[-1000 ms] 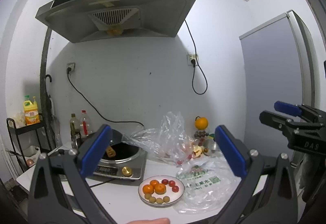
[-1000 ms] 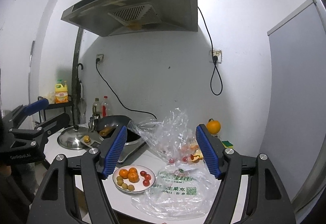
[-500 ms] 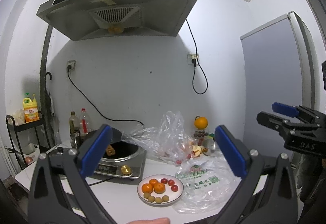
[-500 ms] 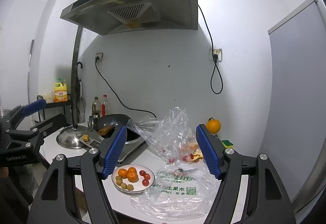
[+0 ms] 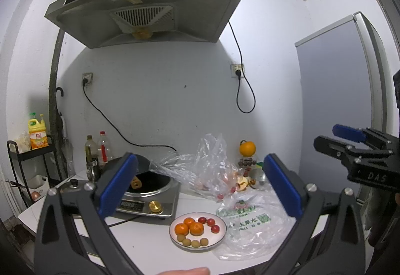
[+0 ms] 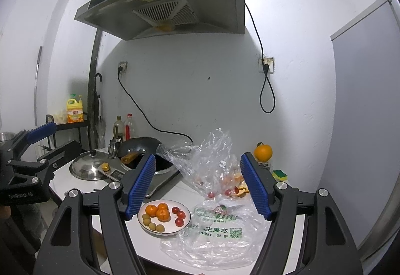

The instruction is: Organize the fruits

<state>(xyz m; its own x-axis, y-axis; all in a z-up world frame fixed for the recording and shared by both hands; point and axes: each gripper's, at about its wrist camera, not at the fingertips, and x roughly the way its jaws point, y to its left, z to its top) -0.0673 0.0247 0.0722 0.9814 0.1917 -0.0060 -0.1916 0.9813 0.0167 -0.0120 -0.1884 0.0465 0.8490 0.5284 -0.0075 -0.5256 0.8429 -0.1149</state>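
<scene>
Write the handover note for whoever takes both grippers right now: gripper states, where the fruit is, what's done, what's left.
Left gripper: open, empty, held level above the counter's near edge.
Right gripper: open, empty, level, also short of the counter.
Plate already holds three oranges, three red fruits and four small brownish fruits, grouped by kind.
Loose fruit and peel show inside the clear bag behind the plate; the printed bag lies right of the plate.
One large orange stands by the wall.
Left: whatever remains in the clear bag; neither gripper is touching anything.
</scene>
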